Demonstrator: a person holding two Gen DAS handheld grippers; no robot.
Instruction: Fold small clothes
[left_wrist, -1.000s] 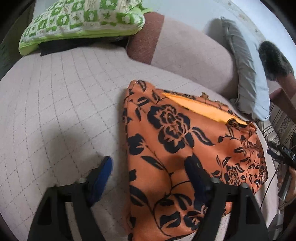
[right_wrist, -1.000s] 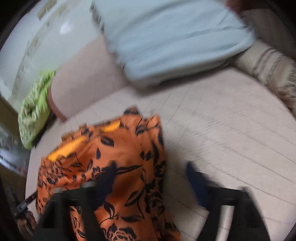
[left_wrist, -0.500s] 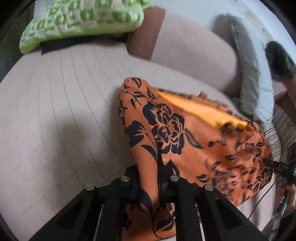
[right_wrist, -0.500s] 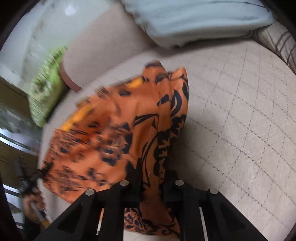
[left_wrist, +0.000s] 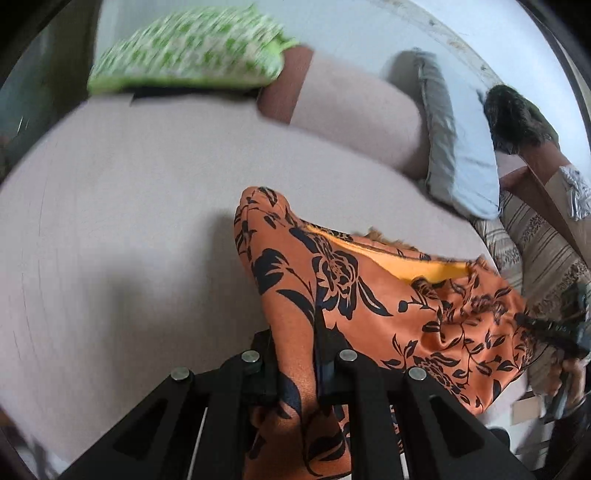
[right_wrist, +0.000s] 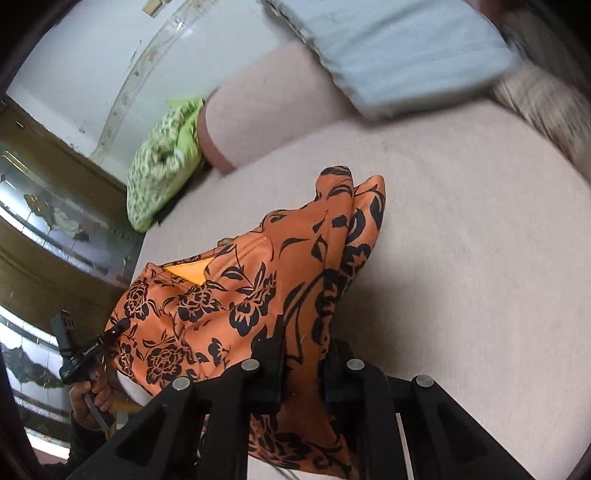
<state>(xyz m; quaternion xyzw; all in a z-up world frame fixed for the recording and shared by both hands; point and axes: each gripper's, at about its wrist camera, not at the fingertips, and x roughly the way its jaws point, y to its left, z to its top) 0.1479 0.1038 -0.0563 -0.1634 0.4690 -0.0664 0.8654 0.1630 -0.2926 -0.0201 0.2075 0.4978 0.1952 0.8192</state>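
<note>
Your left gripper (left_wrist: 297, 354) and right gripper (right_wrist: 303, 363) each pinch a near corner of the orange floral garment (left_wrist: 388, 314) (lifted off the bed (left_wrist: 129, 221)). You're mid-fold; next, carry both corners evenly toward its far edge.

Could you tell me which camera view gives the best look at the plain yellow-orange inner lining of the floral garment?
The left wrist view: there the plain yellow-orange inner lining runs as a long open band across the orange black-flowered garment. The right wrist view shows only a small triangle of it, mostly covered by folds.
</note>
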